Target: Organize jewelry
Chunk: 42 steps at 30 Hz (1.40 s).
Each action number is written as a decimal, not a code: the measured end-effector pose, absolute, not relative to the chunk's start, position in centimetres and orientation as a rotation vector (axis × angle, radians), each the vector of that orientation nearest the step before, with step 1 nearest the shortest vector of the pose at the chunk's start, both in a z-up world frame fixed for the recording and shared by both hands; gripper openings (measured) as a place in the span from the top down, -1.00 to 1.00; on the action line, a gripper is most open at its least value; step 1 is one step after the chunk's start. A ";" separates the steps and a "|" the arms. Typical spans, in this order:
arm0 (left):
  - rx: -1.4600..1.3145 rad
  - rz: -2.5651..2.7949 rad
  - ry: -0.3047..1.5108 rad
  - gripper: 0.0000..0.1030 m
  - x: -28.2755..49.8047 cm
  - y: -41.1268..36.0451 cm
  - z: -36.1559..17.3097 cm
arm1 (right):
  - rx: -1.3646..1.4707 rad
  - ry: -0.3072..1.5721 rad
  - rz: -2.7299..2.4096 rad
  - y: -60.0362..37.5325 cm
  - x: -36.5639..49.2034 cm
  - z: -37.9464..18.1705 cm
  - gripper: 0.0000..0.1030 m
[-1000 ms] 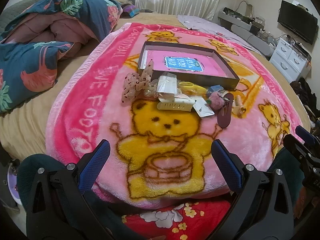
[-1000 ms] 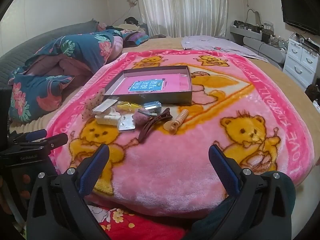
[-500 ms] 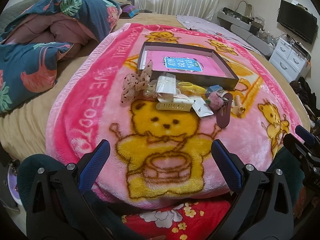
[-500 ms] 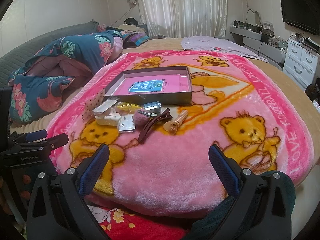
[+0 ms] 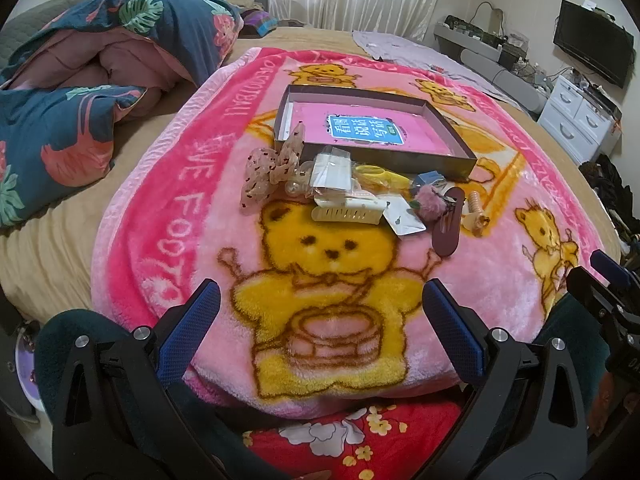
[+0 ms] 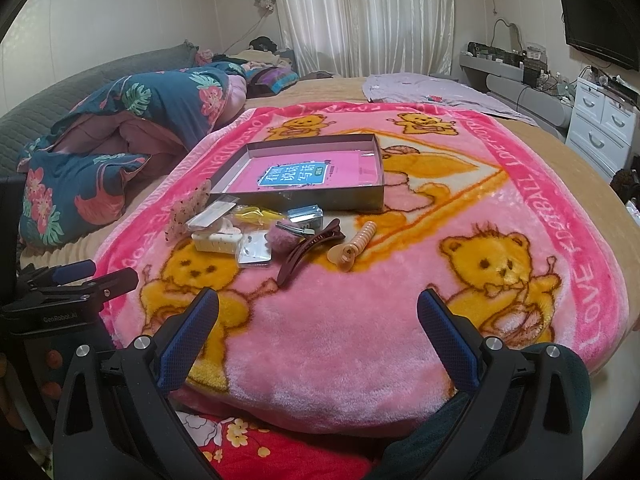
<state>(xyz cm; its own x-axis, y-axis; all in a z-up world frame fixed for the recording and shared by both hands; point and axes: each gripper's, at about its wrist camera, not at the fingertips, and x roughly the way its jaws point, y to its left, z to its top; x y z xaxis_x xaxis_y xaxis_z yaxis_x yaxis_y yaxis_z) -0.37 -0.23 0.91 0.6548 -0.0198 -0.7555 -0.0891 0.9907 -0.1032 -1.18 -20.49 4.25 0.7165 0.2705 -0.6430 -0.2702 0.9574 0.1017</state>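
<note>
A shallow dark box (image 5: 456,142) (image 6: 360,198) with a pink lining lies on a pink bear blanket (image 5: 328,280). In front of it lies a heap of hair and jewelry items: a dotted bow (image 5: 268,170), a cream comb clip (image 5: 346,214) (image 6: 216,242), small plastic packets (image 5: 404,222), a pink pom-pom (image 5: 430,202) (image 6: 282,238), a dark red hair clip (image 5: 448,226) (image 6: 306,250) and a beige spiral tie (image 5: 476,210) (image 6: 356,246). My left gripper (image 5: 320,324) and right gripper (image 6: 318,324) are open and empty, at the blanket's near edge.
A folded blue floral quilt (image 5: 80,92) lies on the bed at the left. A white drawer unit (image 5: 576,120) and a wall TV (image 5: 592,52) stand at the right. A red floral cloth (image 5: 352,436) lies under the blanket's near edge.
</note>
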 end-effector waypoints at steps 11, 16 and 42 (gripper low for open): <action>-0.134 0.036 0.858 -0.84 -0.3 -0.4 0.9 | 0.002 0.712 0.302 -20.4 -1.0 4.5 -0.92; -0.135 0.033 0.859 -0.84 -0.3 -0.5 0.9 | 0.003 0.713 0.302 -20.4 -1.0 4.6 -0.92; -0.177 0.020 0.862 -0.84 0.9 -0.1 0.7 | -0.022 0.719 0.330 -19.1 0.7 3.8 -0.92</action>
<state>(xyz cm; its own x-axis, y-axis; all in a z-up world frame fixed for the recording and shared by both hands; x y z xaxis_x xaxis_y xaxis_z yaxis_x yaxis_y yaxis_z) 0.91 -0.09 0.66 0.6515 -0.0543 -0.7567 -0.0891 0.9851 -0.1474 0.68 -19.13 3.85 0.7027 0.2894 -0.6499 -0.3044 0.9480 0.0930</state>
